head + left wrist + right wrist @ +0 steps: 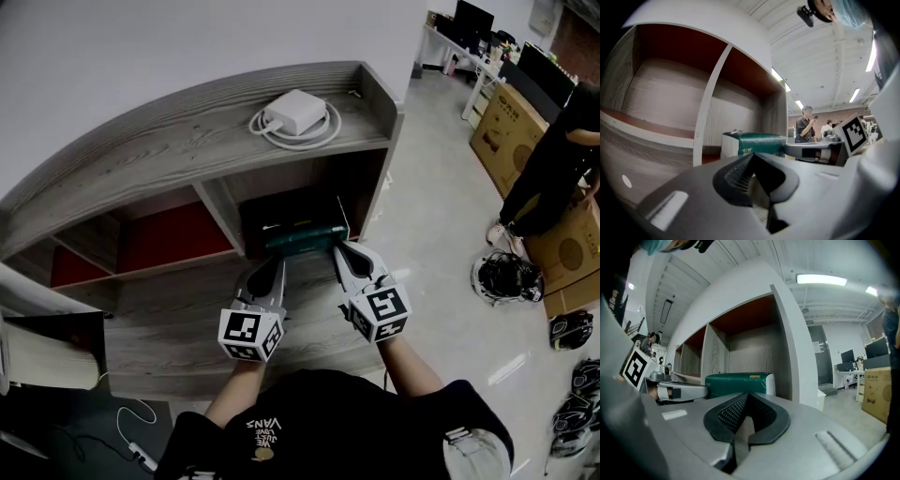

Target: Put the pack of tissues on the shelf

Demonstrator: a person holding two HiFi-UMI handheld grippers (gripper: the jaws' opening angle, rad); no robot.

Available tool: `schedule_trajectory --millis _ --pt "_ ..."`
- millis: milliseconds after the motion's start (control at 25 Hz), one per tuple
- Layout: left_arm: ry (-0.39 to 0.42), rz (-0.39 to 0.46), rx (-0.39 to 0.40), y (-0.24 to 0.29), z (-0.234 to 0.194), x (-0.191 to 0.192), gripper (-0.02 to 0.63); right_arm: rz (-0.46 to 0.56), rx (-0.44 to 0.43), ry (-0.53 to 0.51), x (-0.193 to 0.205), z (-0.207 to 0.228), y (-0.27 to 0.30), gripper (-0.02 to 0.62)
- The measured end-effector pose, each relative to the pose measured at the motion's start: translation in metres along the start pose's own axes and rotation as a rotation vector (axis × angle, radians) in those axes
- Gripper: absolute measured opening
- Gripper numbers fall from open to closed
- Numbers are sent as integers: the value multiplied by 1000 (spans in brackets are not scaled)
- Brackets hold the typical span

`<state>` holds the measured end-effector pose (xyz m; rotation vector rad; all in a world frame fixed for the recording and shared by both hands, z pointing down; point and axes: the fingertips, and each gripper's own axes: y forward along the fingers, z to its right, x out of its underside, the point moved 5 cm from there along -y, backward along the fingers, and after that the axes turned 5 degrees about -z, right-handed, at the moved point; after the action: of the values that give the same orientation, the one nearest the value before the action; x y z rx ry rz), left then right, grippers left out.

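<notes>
The green and white pack of tissues [302, 236] lies inside the right-hand compartment of the grey wooden shelf [169, 150]. My left gripper [273, 262] hangs just in front of the pack's left end, shut, with nothing between its jaws. The right gripper [338, 247] sits by the pack's right end, also shut and empty. In the left gripper view the pack [754, 143] stands beyond the closed left gripper [752, 157], apart from it. In the right gripper view the pack [736, 383] lies past the closed right gripper [747, 397]; whether either gripper touches it I cannot tell.
A white power adapter with coiled cable [295, 114] rests on the shelf top. Compartments with red back panels [173, 234] lie to the left. A person [553, 159] bends over cardboard boxes [506, 117] at the right. Dark bags [506, 277] lie on the floor.
</notes>
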<state>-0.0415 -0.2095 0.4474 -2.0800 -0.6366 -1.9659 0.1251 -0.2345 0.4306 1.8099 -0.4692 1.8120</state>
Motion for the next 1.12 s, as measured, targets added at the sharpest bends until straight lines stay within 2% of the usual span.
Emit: schedule_trajectory --millis 1120 --pt "-21 -3 5 36 -14 -4 52 -23 22 -14 -4 21 30 5"
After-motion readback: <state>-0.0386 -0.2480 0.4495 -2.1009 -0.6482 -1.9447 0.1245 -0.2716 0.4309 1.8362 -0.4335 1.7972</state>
